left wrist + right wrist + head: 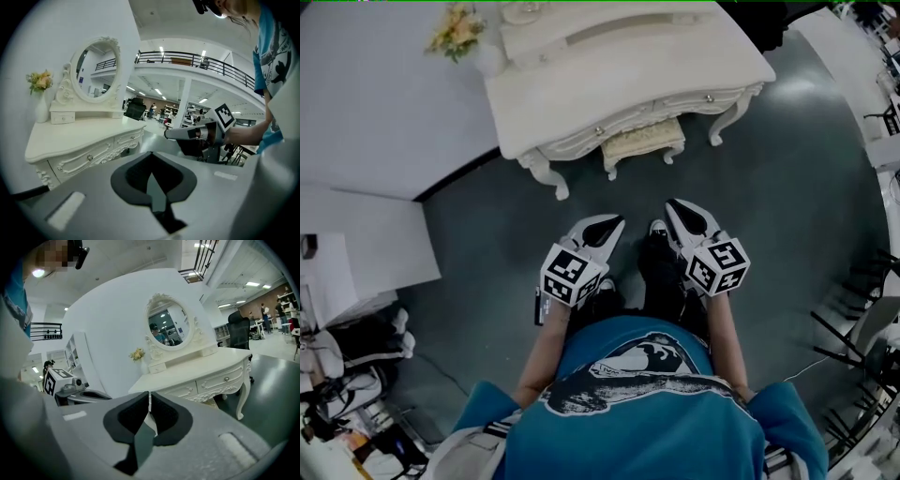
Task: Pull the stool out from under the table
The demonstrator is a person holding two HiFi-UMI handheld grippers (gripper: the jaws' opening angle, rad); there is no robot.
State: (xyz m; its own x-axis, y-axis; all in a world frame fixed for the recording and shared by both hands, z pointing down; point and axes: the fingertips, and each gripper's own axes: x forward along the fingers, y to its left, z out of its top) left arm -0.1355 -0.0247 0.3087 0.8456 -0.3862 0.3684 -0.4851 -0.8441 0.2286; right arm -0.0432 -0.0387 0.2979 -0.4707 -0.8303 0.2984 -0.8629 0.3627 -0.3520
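The cream stool (644,142) with its carved legs stands tucked under the front of the white dressing table (581,89), only its front part showing. Both grippers hang over the grey floor in front of the person, well short of the stool. My left gripper (602,228) is shut with nothing between its jaws, pointing toward the table (79,136). My right gripper (686,217) is beside it, also shut and empty, facing the table's drawers (220,380). Each gripper shows in the other's view: the right one (197,132) and the left one (70,387).
An oval mirror (167,327) and a vase of flowers (457,33) stand on the table top. A white partition wall (366,103) runs along the left. Black chair frames (862,319) stand at the right and cluttered gear (347,375) at the lower left.
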